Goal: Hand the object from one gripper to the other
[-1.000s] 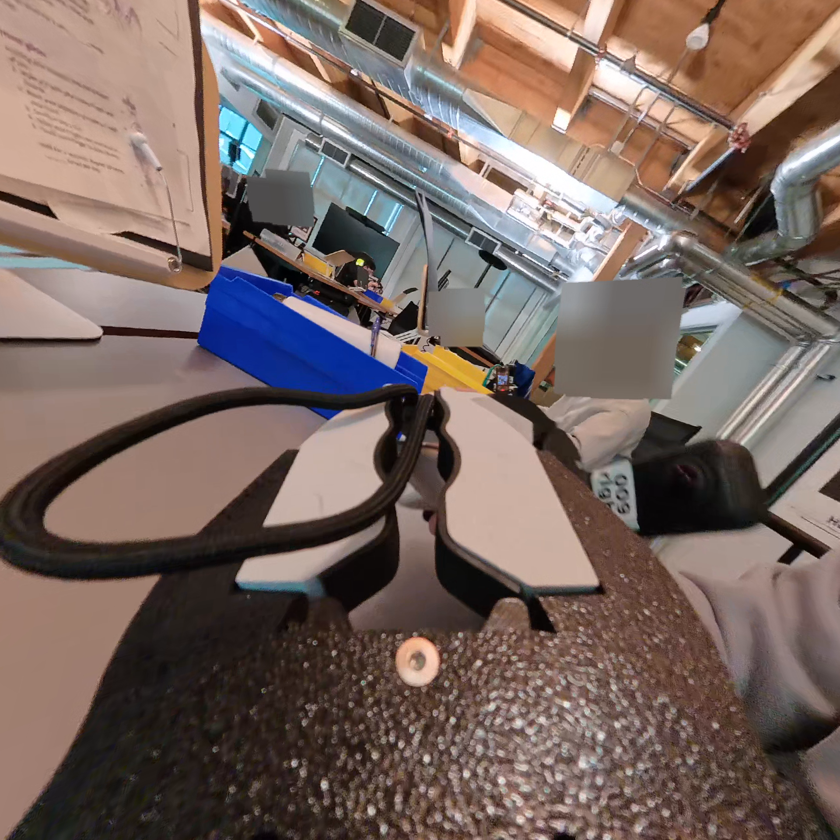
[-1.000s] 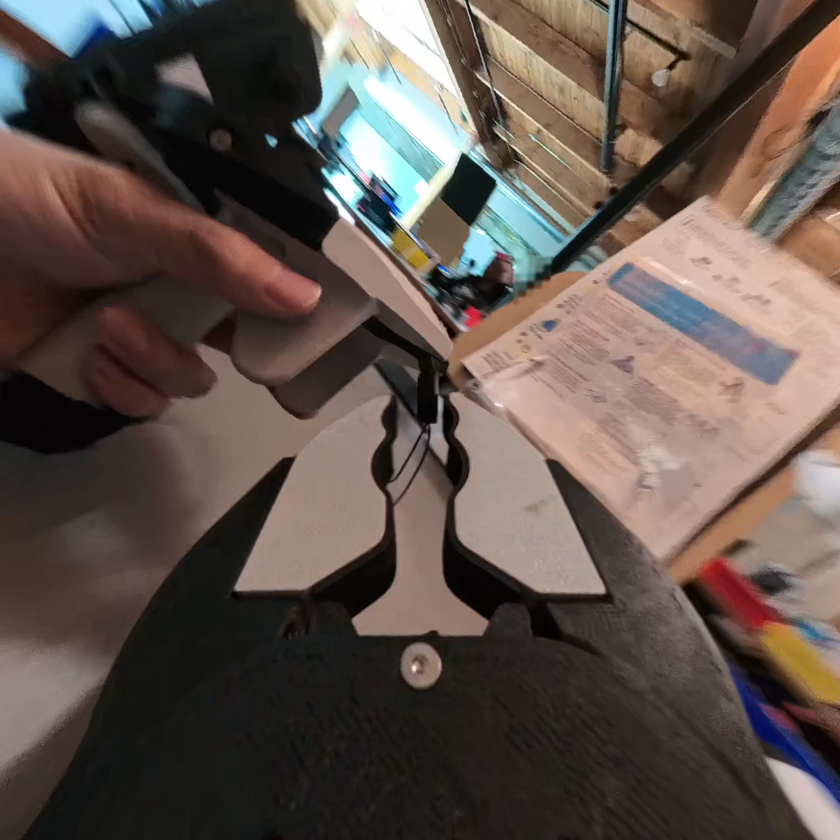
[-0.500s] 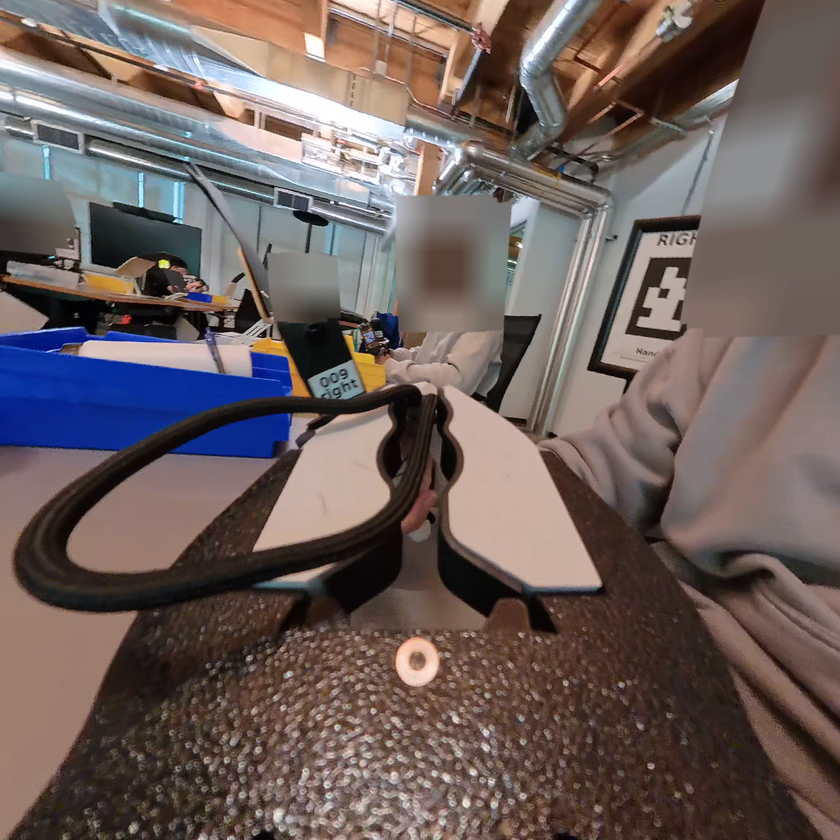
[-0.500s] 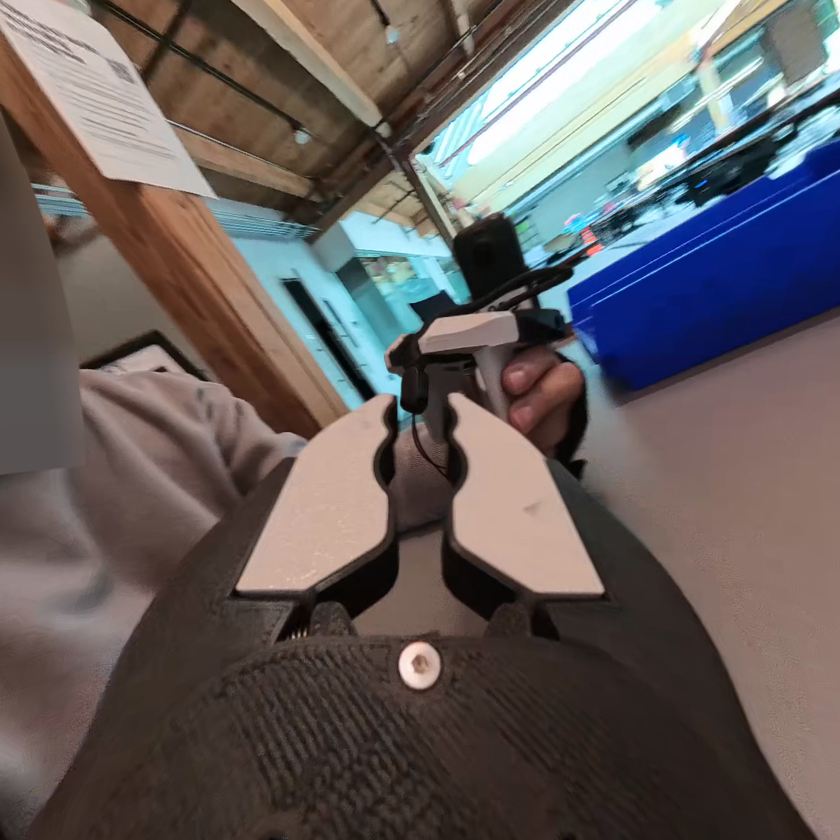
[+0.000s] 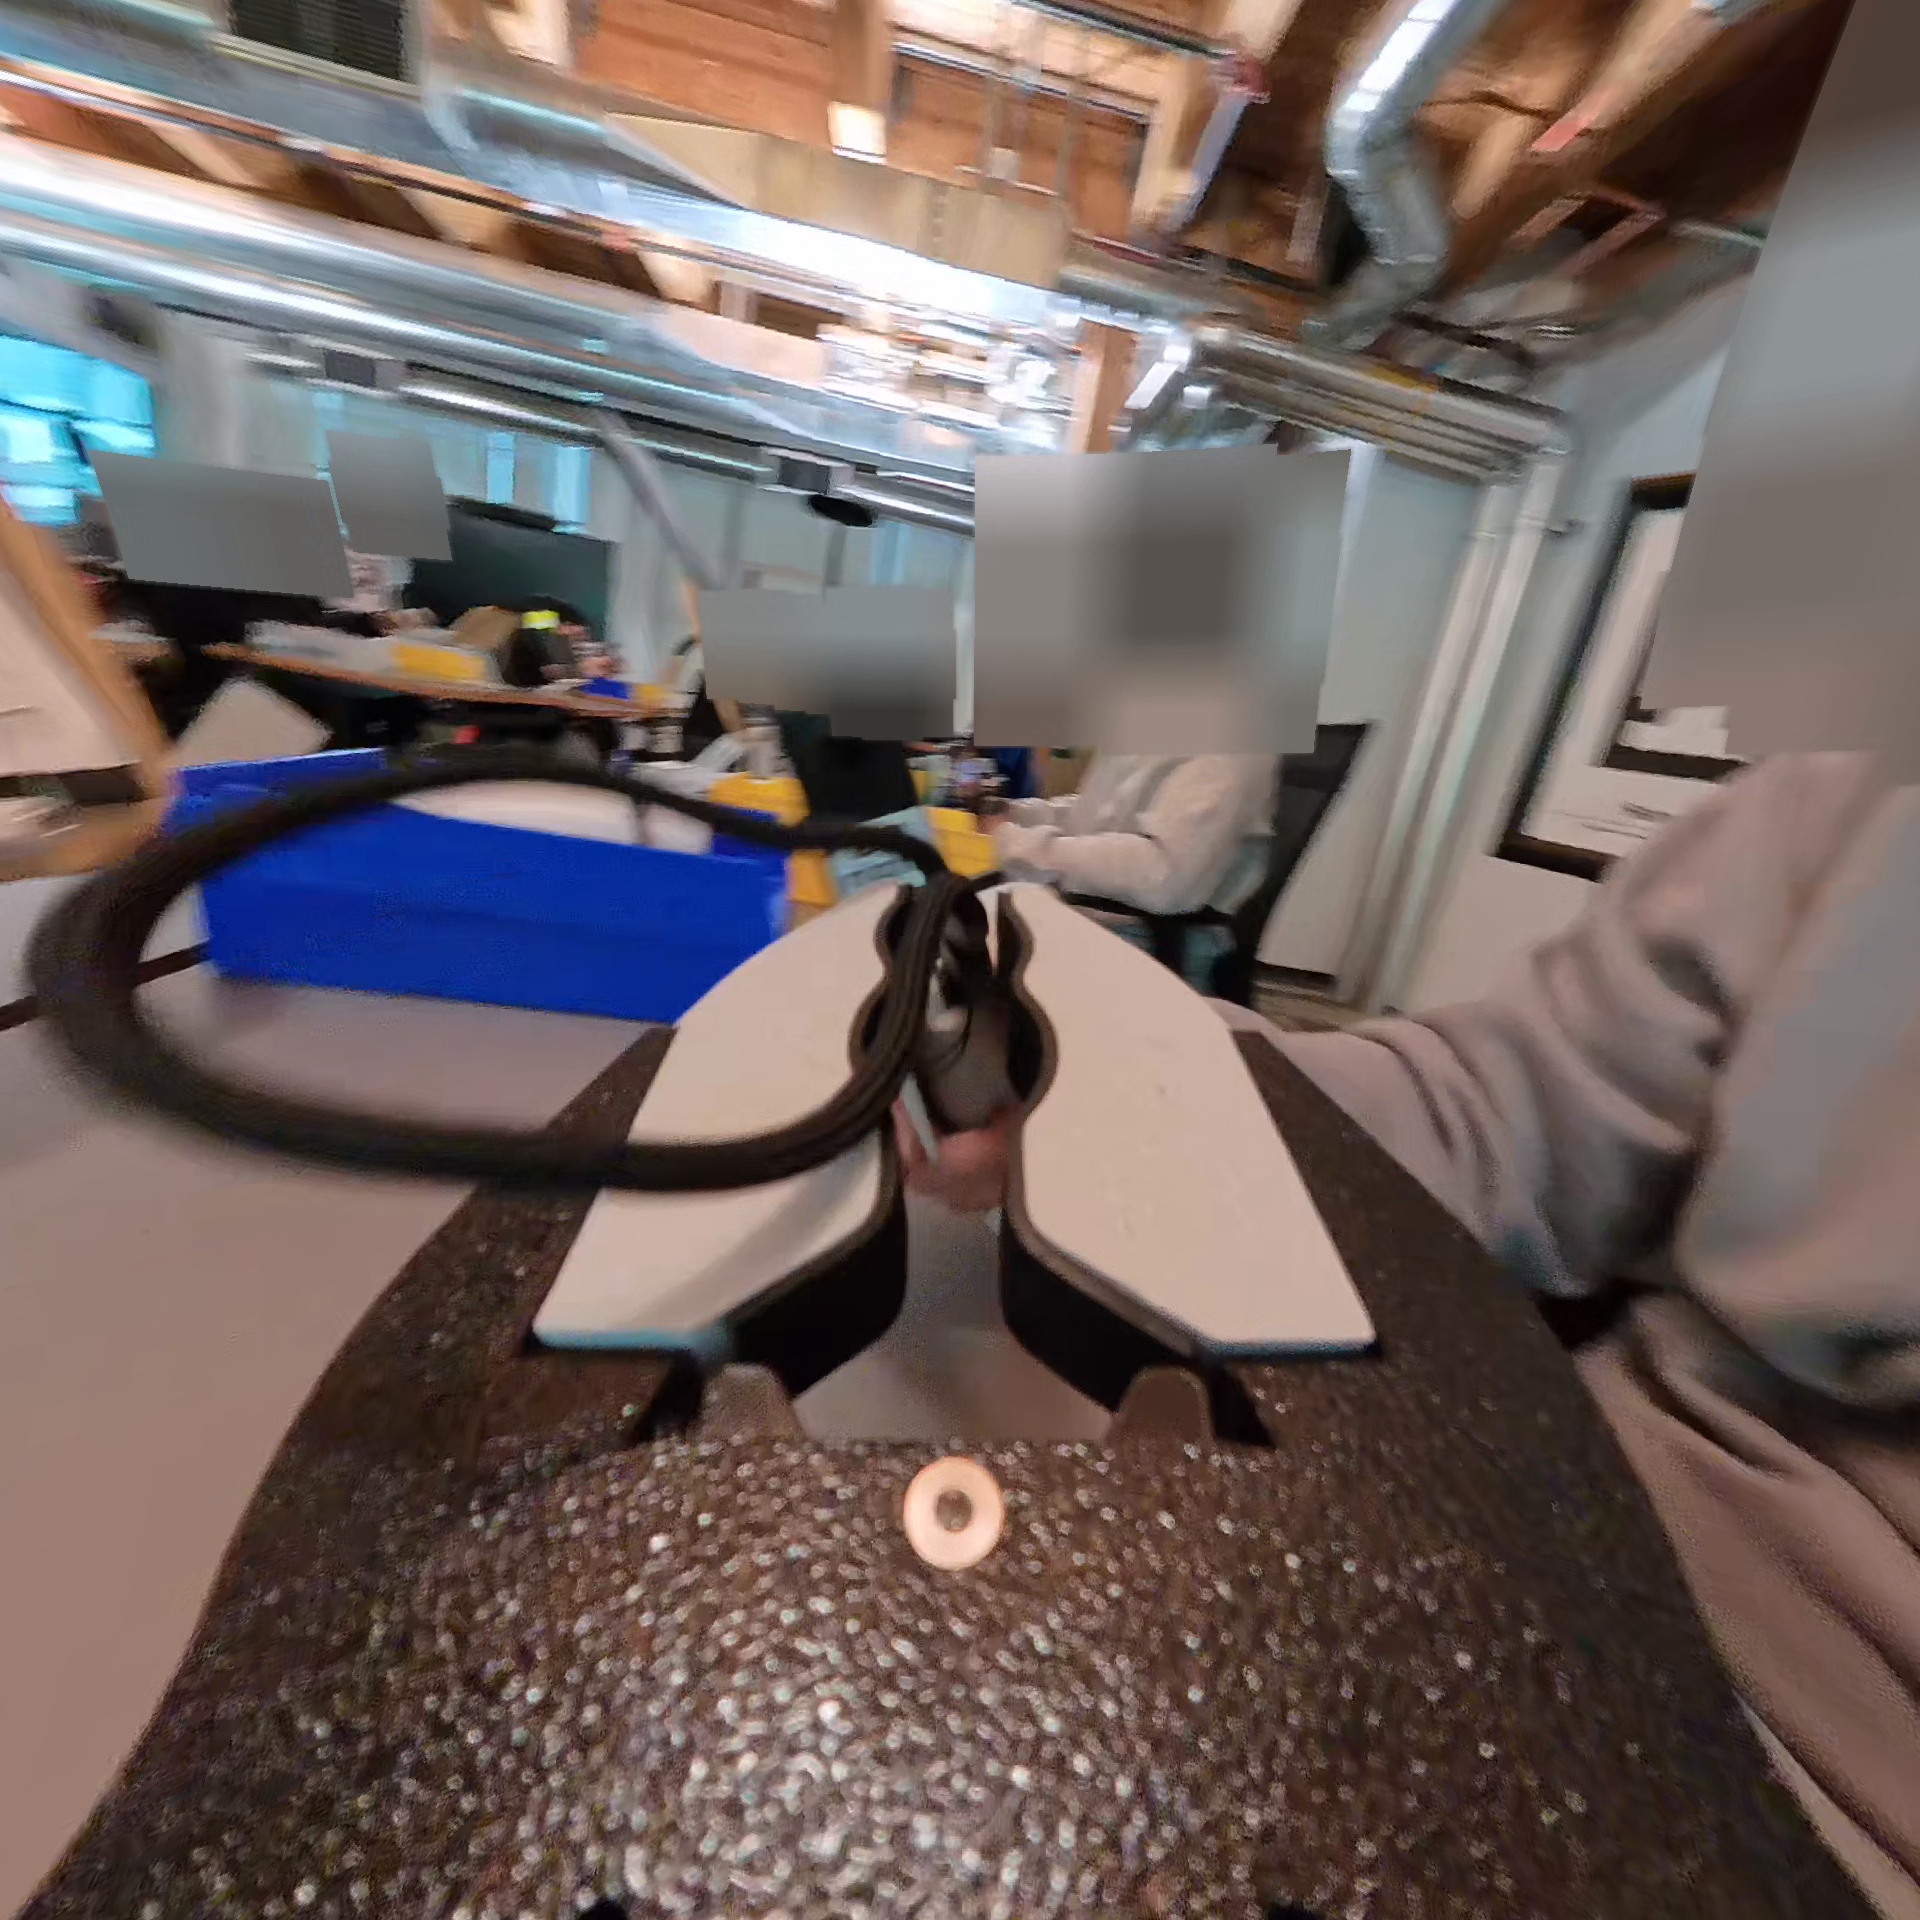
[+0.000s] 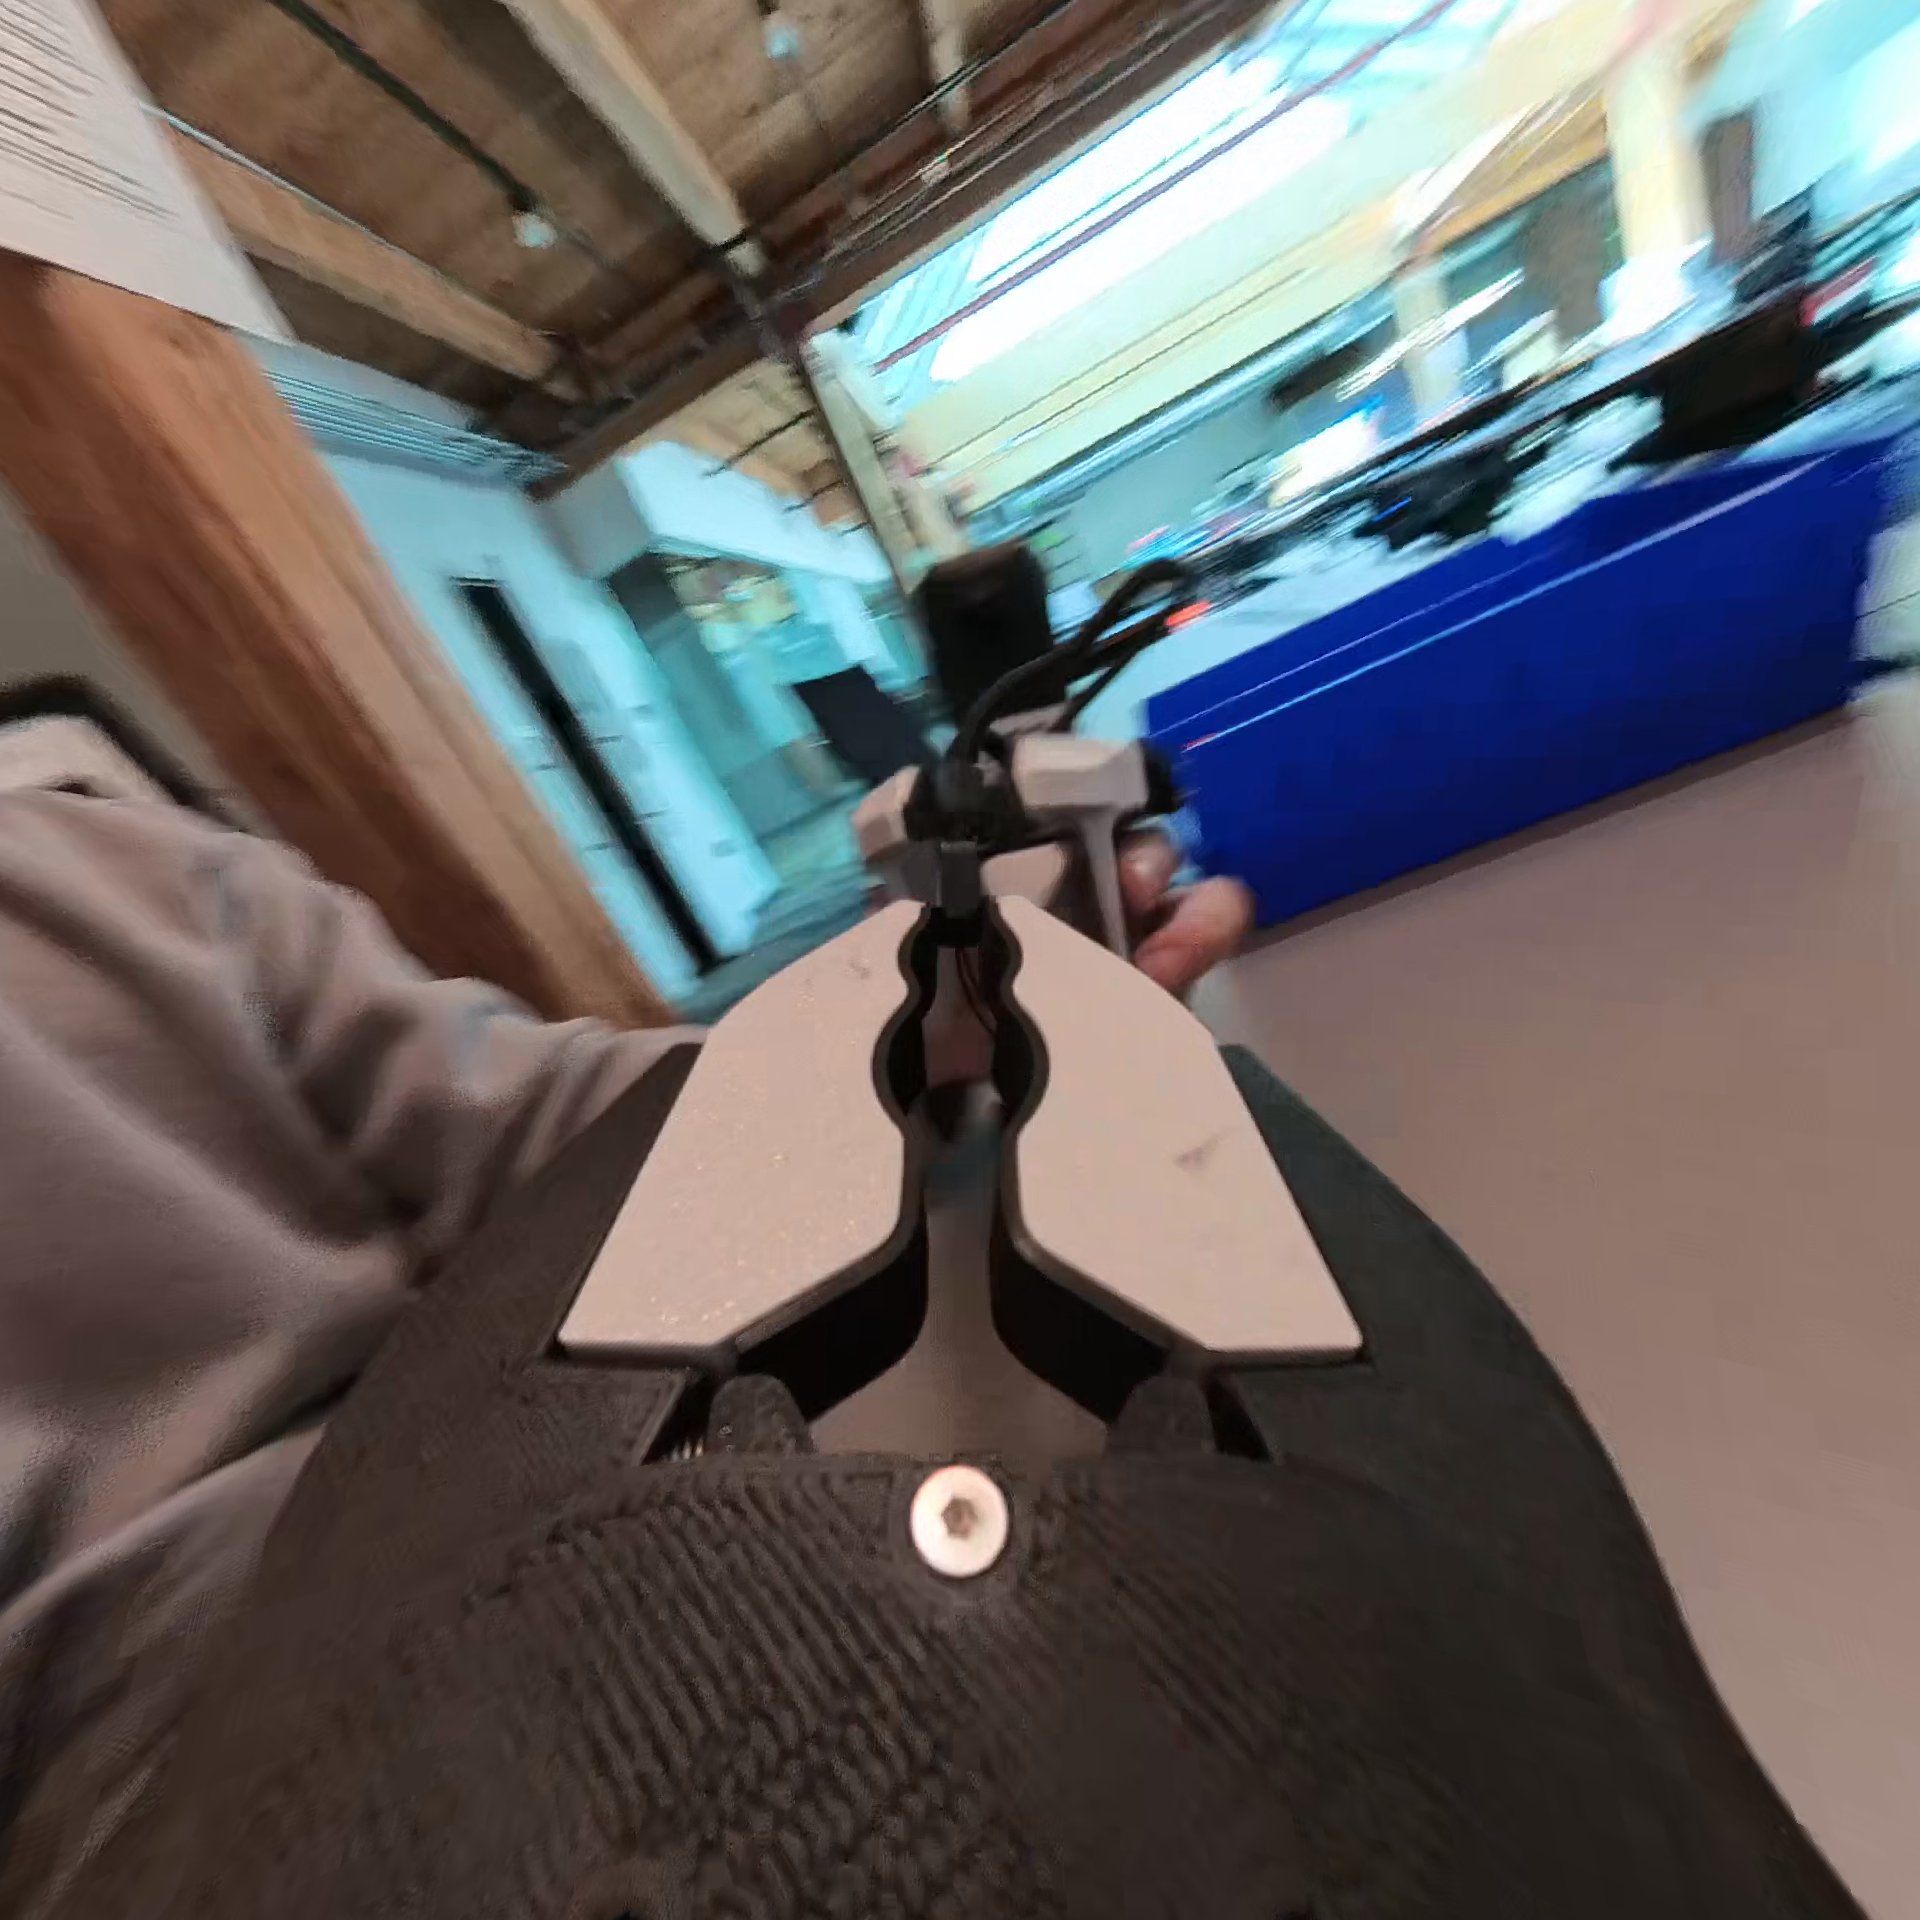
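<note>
The black elastic loop [image 5: 343, 1049] is pinched in the left gripper [image 5: 948, 914], bowing out before the blue bin [image 5: 488, 914]. A second ago turned elsewhere, the right gripper [image 6: 956, 925], jaws nearly together and empty, now faces it; transfer looks imminent.

Nothing readable tbh. Right wrist view: printed sheet [image 6: 73, 156] on the wooden post [image 6: 239, 582], far up-left of the tongs, just blurry grey lines. Left wrist view: framed white sign [image 5: 1662, 769] on the wall, right of the tongs, too smeared and partly hidden by a sleeve.
</note>
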### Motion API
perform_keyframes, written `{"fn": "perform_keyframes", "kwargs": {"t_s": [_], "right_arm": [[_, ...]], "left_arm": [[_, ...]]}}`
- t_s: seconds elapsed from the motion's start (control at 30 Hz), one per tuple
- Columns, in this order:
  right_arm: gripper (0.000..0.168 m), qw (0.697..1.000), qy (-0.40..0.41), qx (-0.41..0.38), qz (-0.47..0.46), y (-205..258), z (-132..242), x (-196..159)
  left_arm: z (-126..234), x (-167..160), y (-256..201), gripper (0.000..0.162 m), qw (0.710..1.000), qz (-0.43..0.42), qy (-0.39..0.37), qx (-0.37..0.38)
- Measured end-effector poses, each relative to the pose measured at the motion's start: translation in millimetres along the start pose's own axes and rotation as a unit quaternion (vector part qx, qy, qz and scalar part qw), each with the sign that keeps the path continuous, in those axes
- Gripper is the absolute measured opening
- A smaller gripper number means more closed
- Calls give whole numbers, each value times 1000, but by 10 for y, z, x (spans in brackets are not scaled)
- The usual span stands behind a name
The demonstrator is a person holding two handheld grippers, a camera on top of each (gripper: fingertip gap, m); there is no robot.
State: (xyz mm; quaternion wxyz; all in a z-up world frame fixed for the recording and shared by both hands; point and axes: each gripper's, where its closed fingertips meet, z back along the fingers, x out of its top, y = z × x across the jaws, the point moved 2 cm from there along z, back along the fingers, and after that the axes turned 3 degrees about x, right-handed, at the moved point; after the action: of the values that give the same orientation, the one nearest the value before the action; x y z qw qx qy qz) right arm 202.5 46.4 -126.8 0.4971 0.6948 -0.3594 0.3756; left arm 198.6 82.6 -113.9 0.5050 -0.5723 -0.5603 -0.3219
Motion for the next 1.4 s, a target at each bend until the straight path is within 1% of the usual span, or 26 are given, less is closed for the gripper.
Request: {"fn": "perform_keyframes", "kwargs": {"t_s": [0.07,0.1,0.13,0.17,0.23,0.27,0.3,0.33,0.37,0.43,0.47,0.5,0.53,0.67,0.73,0.83,0.87,0.93,0.97,1.0,1.07,1.13,1.2,1.23,1.3,1.4], "right_arm": [[8,989,-36,-112,87,-168,167,199],[8,972,-46,-180,143,-248,285,297],[8,947,-41,-244,205,-301,400,371],[8,916,-22,-301,262,-340,496,420],[8,866,49,-361,341,-382,574,404],[8,848,85,-380,358,-422,588,364],[8,840,118,-388,360,-467,581,301],[8,843,143,-384,349,-502,552,225],[8,853,156,-373,329,-521,509,156],[8,883,165,-342,278,-524,422,38],[8,895,169,-327,254,-521,393,-10],[8,904,170,-314,237,-512,374,-39],[8,909,170,-307,223,-508,370,-54],[8,920,180,-281,205,-467,357,-97],[8,916,199,-278,213,-463,338,-144],[8,912,217,-265,223,-446,281,-215],[8,912,218,-263,226,-441,267,-221],[7,911,204,-267,241,-428,264,-177],[7,913,189,-263,249,-408,259,-142],[8,914,162,-261,266,-380,257,-78],[25,910,95,-262,307,-299,275,79],[37,912,59,-253,318,-238,296,173],[43,920,61,-242,302,-236,276,152],[45,922,73,-241,296,-256,250,109],[49,922,85,-237,295,-279,176,19],[47,936,79,-211,272,-251,82,-47]], "left_arm": [[14,-73,218,30,996,14,31,77],[25,-147,316,39,992,12,63,111],[46,-221,421,47,984,-4,96,153],[77,-263,524,48,972,-38,120,200],[131,-219,643,47,934,-153,136,291],[146,-167,652,45,907,-224,141,327],[138,-130,632,45,877,-294,151,348],[115,-115,597,45,846,-359,165,358],[78,-129,556,44,815,-419,181,357],[1,-215,495,43,752,-523,215,340],[-30,-257,474,45,718,-568,228,332],[-58,-310,457,42,688,-605,243,320],[-79,-361,452,40,667,-627,259,308],[-101,-426,475,40,617,-669,293,294],[-107,-449,480,39,606,-678,299,289],[-121,-471,484,30,598,-686,303,284],[-117,-478,493,23,595,-686,309,283],[-94,-496,529,12,599,-673,327,285],[-98,-482,527,11,611,-662,323,288],[-110,-436,512,11,633,-645,306,299],[-108,-280,482,12,695,-584,253,334],[-85,-114,440,11,774,-495,182,350],[-69,11,382,12,855,-384,103,334],[-68,58,347,12,888,-330,64,315],[-78,105,279,12,936,-235,4,262],[-100,123,180,12,971,-151,-41,183]]}}
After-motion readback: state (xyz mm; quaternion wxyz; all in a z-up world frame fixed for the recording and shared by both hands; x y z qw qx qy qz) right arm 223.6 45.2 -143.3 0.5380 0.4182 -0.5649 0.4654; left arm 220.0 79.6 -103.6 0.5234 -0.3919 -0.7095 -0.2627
